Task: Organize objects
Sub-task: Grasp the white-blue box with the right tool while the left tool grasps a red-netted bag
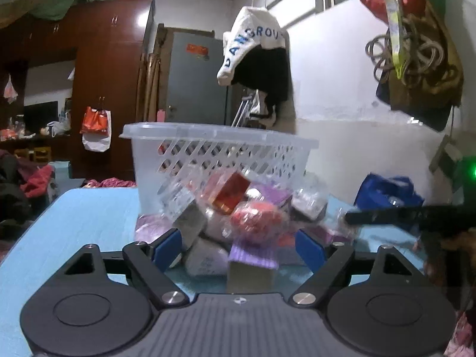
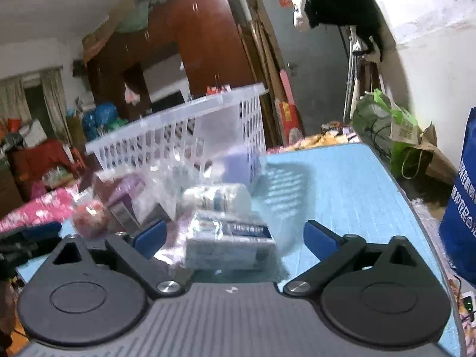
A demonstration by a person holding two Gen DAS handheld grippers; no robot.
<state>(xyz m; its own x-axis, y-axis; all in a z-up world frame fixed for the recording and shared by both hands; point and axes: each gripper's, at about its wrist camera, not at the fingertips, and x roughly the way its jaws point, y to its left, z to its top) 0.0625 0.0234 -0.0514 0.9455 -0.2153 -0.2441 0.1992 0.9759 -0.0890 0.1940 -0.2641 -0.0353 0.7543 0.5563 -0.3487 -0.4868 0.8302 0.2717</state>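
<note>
Basket: a translucent white plastic laundry-style basket (image 1: 220,145) with diagonal lattice slots and a broad flat rim stands on a pale blue, finely textured tabletop (image 1: 89,217).
Pile: small packaged goods (image 1: 235,217) in crinkled clear wrap lie heaped against the basket's near wall, among them a glossy orange-red box (image 1: 230,193), a rounded red item (image 1: 255,220) and a ribbed purple-topped box (image 1: 253,264).
Left gripper (image 1: 238,248): blue-padded fingers (image 1: 168,248) spread wide either side of the purple-topped box, gripping nothing.
Right gripper (image 2: 235,239): its pads (image 2: 319,238) also stand wide apart, flanking a blue-and-white printed carton (image 2: 229,244) just in front of the basket; motion blur makes contact hard to judge, but the pads appear clear of it.
Behind the carton: a white cylindrical bottle (image 2: 217,196) lies on its side, nearer the basket.
</note>
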